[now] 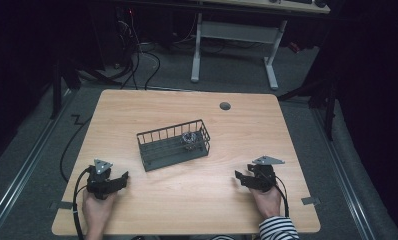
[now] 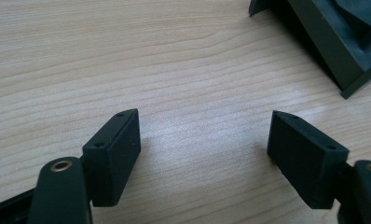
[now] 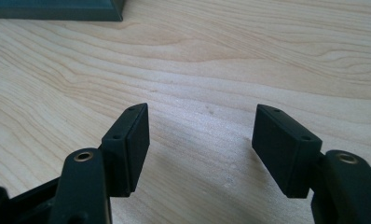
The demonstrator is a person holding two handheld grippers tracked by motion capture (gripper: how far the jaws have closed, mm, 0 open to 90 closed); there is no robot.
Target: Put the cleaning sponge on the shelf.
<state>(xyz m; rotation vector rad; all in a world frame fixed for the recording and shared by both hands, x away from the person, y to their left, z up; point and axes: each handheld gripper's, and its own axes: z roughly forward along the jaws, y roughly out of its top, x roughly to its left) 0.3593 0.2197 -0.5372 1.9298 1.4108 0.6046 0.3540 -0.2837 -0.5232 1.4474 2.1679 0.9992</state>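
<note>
Bare counter (image 1: 197, 200) lies open between my left claw (image 1: 121, 180) and my right claw (image 1: 241, 178). The only obstacle is the wire basket (image 1: 173, 144) mid-counter, at my 12 o'clock. From 9 and 3 o'clock, its flanks are free.

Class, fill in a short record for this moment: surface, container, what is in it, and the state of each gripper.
surface: wooden table
container: dark wire basket, near the table's middle
contents: one small shiny metallic object at the basket's right end; kind unclear
left gripper: open, holding nothing, low over the table, left of the basket
right gripper: open, holding nothing, low over the table, right of the basket
</note>
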